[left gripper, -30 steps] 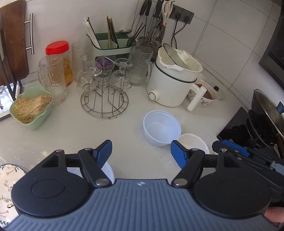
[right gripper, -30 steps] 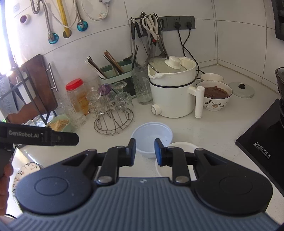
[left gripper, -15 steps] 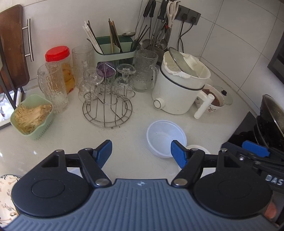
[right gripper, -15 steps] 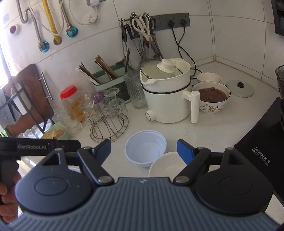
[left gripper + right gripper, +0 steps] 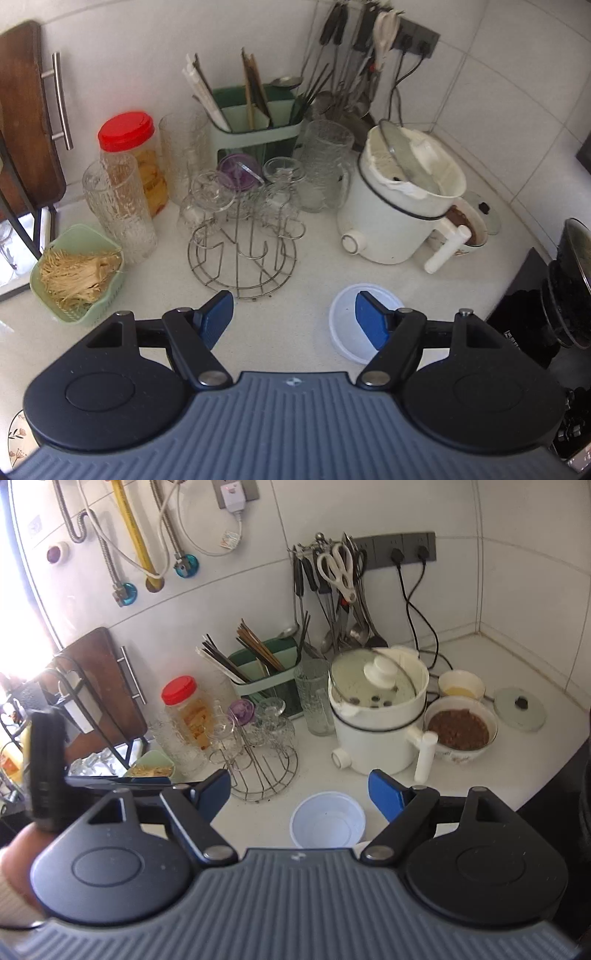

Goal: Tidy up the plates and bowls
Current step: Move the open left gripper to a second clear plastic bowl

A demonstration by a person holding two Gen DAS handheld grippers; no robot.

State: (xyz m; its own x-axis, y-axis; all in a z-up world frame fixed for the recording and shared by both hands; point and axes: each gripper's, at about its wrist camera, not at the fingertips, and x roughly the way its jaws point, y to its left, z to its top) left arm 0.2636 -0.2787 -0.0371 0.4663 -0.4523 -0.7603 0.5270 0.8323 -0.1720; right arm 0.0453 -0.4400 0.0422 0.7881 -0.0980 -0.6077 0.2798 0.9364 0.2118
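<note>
The right claw [image 5: 300,794] has just sprung wide from a near-clenched pinch and lifted clear, nothing between its blue pads. The white plastic bowl [image 5: 328,825], earlier far ahead of it, now sits upright on the pale counter [image 5: 480,775] just below and between its fingers. It's round, smooth, thin-walled, empty. The left claw [image 5: 294,319] stays released too; the bowl [image 5: 347,325] lies behind its right finger [image 5: 371,319].

Both grippers share a ribbed grey body with black rounded housings. Left gripper [image 5: 294,317] and right gripper [image 5: 300,795] carry blue pads, silver pivot screws.
</note>
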